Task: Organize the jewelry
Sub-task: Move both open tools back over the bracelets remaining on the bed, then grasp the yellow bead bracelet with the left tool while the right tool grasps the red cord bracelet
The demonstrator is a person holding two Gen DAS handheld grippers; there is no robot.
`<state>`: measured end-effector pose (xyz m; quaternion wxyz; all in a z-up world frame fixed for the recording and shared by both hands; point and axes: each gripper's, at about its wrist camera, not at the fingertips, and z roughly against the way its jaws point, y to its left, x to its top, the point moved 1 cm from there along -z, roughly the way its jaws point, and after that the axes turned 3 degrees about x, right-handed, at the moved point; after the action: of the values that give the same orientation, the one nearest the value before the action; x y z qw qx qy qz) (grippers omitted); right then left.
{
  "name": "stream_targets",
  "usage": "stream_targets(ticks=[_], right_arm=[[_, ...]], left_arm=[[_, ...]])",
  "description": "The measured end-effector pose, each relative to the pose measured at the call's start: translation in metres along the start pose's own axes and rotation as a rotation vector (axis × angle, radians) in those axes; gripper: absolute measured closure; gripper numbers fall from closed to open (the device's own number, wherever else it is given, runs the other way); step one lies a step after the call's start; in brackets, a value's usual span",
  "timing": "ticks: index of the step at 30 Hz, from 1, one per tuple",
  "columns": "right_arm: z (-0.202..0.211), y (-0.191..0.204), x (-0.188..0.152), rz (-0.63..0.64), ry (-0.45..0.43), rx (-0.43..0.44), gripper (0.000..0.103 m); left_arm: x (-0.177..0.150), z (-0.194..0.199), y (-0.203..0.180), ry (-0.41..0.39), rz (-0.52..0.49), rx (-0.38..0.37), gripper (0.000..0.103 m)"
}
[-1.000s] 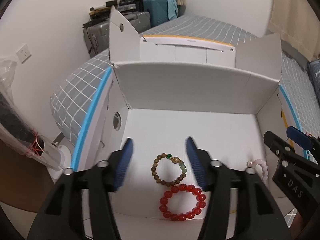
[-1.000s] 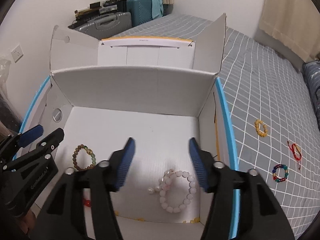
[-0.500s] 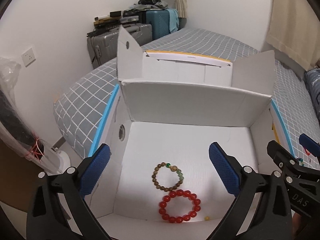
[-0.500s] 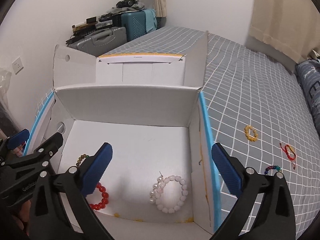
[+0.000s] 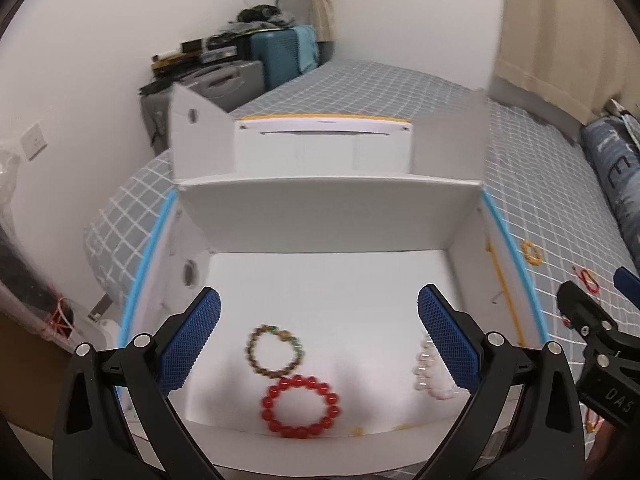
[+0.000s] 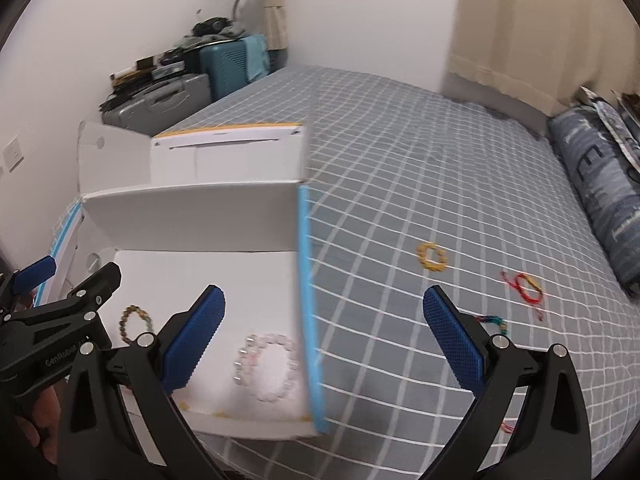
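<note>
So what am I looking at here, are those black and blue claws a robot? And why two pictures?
No robot: a person holds a hand tool in each hand, each with a camera looking along its two blue-padded fingers. One picture comes from the left gripper, the other from the right gripper. Both are open and hold nothing. On the bed stands a white box holding a brown bracelet, a red bracelet and a pale pink bracelet. Out on the bedcover lie a yellow bracelet, a red cord bracelet and a multicoloured bracelet.

Both wrist views look down, near the white box [image 5: 328, 216], shared; right faces the bed [image 6: 440, 152].
</note>
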<state>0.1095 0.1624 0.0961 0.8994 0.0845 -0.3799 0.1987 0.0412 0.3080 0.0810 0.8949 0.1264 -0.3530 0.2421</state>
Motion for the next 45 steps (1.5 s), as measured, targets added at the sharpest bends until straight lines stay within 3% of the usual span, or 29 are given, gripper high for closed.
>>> stream_targets(ticks=[15,24,33,38,45], right_arm=[[0.051,-0.125,-0.037,-0.123,-0.017,-0.152,0.008],[0.063,-0.194,-0.094,-0.189,0.031,-0.217,0.008],[0.055,-0.234,-0.164,-0.256,0.088,-0.233,0.008],[0.038,-0.235,-0.198,-0.267,0.129,-0.181,0.008],[0.009,-0.226,-0.218,-0.232,0.181,-0.117,0.008]], left_arm=[[-0.001,0.013,-0.118,-0.028,-0.129,-0.146,0.006],[0.01,0.01,-0.218,-0.013,-0.227,-0.243,0.006],[0.01,-0.057,-0.31,0.071,-0.315,-0.237,0.006],[0.009,-0.108,-0.337,0.128,-0.318,-0.216,0.006],[0.01,-0.159,-0.358,0.18,-0.322,-0.178,0.006]])
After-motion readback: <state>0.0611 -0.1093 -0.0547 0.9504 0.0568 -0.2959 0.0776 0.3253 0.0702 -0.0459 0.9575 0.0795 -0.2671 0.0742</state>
